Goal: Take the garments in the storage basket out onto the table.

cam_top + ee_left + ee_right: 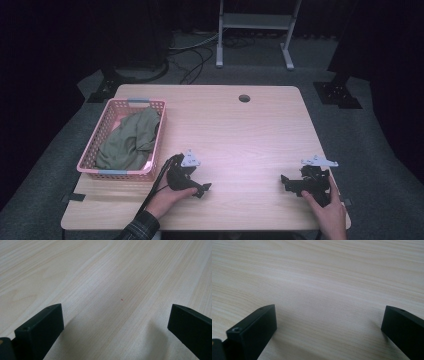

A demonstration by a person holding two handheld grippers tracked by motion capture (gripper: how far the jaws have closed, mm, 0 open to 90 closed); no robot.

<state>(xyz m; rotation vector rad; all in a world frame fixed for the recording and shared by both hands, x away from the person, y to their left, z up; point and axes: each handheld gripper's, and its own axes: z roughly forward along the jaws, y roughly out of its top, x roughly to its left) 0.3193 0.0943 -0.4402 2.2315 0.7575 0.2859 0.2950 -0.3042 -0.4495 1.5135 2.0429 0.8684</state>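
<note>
1. Left gripper [200, 189] sits low on the desk [240, 135], near the front edge, held by the left hand [167, 197]. Its fingers [40, 332] stand wide apart with bare wood between them.
2. Right gripper [286, 182] rests near the front right corner of the desk, the right hand [327, 210] around it. Its fingers [253, 331] are spread wide too, gripping nothing.
3. The two grippers point toward each other across a broad bare stretch of wood, well apart.
4. Pink basket [150, 137] stands by the desk's left edge, just beyond and to the left of the left gripper, its near end close to the gripper's cable.
5. Olive green cloth [127, 142] lies crumpled inside the basket, one fold rising to the far right rim.
6. Open room: the whole middle and far right of the desk lies free, up to the round hole [244, 98] near the far edge.
7. The right hand sits close to the desk's right edge, little margin there.
</note>
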